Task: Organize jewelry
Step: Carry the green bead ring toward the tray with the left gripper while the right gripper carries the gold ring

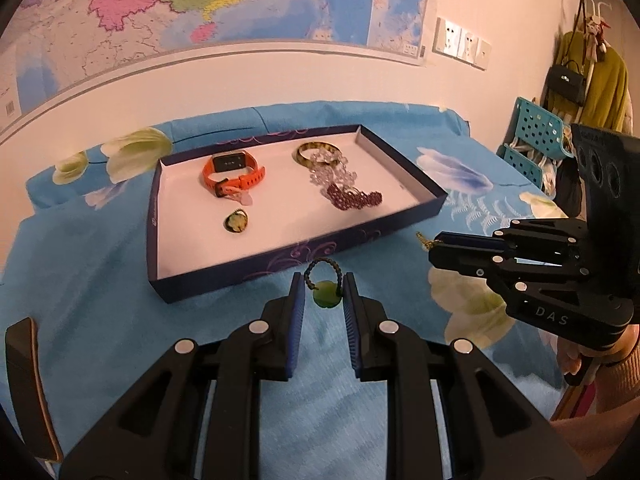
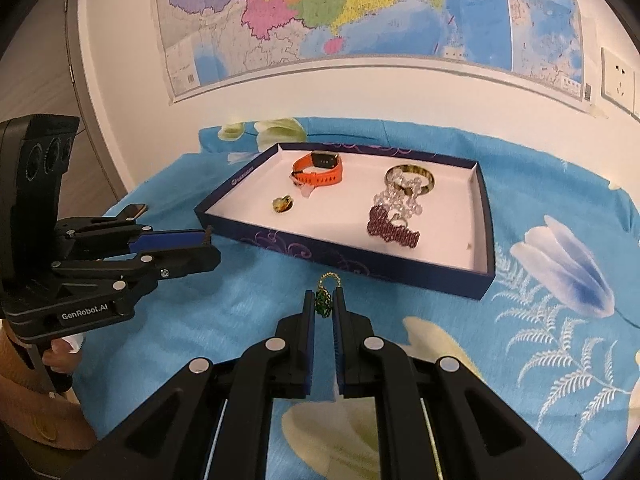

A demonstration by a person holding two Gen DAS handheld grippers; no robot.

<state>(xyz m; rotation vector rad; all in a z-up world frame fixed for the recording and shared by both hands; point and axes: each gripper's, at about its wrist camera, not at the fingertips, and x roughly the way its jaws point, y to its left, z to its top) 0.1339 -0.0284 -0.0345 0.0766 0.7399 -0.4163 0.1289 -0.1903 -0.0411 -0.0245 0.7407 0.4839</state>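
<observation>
A dark blue tray (image 1: 280, 258) (image 2: 360, 266) on the blue cloth holds an orange watch (image 1: 234, 176) (image 2: 320, 172), a small amber pendant (image 1: 236, 222) (image 2: 282, 205), a tortoiseshell bangle (image 1: 318, 152) (image 2: 410, 176), clear beads (image 1: 332, 174) (image 2: 400, 200) and a maroon bead bracelet (image 1: 354, 198) (image 2: 394, 232). My left gripper (image 1: 323, 294) (image 2: 210, 246) is shut on a green jade disc (image 1: 328, 295) with a dark cord loop, in front of the tray. My right gripper (image 2: 324, 308) (image 1: 434, 250) is shut on a small green pendant (image 2: 323, 302) with a gold chain (image 1: 426, 242).
A wall map (image 2: 360, 12) hangs behind the table. A phone (image 2: 134, 211) lies at the table's left edge. A teal basket rack (image 1: 532, 136) and hanging coat (image 1: 600, 92) stand at the right. A dark curved object (image 1: 28, 384) sits at the near left.
</observation>
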